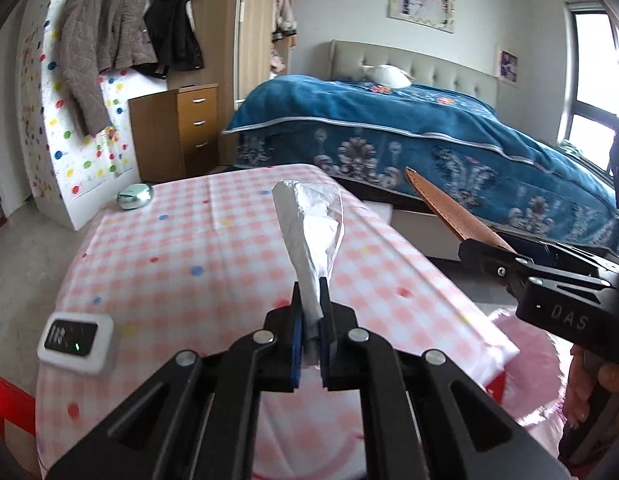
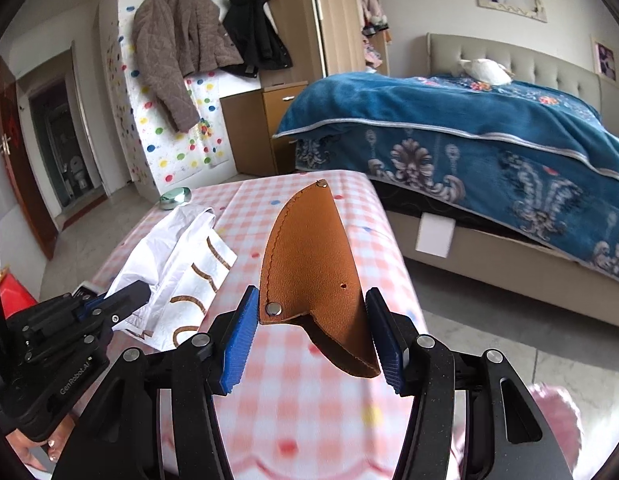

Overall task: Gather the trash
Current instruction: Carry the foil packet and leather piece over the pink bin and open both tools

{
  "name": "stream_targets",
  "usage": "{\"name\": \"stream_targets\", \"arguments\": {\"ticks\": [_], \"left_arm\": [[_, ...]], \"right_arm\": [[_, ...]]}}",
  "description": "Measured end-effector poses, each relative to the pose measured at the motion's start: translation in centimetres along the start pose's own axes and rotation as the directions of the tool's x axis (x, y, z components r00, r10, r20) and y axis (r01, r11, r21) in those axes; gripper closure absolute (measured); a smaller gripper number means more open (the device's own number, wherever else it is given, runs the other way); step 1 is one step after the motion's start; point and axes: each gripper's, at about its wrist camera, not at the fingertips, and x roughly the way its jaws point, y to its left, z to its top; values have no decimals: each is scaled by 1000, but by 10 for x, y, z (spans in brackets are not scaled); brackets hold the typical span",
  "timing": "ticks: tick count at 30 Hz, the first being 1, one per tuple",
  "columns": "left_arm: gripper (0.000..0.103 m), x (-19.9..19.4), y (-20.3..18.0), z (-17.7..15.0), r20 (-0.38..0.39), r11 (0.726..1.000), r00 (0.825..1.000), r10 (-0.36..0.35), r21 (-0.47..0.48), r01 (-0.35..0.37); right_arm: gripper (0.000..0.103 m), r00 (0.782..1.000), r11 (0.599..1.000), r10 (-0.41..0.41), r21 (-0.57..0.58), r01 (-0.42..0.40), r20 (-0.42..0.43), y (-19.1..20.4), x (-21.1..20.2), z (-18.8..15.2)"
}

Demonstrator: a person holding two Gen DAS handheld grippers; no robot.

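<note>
The left gripper (image 1: 311, 320) has its jaws clamped on a crumpled white wrapper (image 1: 309, 232). The right gripper (image 2: 309, 332) has its jaws part-open around a brown leather sheath (image 2: 309, 256), above the checked worktop (image 2: 309, 408).

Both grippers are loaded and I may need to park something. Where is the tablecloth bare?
Bare: the middle of the checked tablecloth, between the green tin at the far left corner and the white timer at the near left edge. Crowded: above the right side, where both grippers carry their loads.

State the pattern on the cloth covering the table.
Pink-and-white check with scattered coloured dots on the tablecloth; clearest in the left wrist view.
</note>
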Motion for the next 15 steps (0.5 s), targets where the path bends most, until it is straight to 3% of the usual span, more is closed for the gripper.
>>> {"name": "stream_targets", "arguments": {"ticks": [8,15], "left_arm": [[99,-32,-71,-9,7,988,992,-124,90,123],[99,-29,-157,-18,-47,947,969,-244,201,249]], "right_arm": [[49,996,995,-93,46,92,7,-33,-68,-35],[49,982,976,-191,102,190,-2,-72,-116,-62]]}}
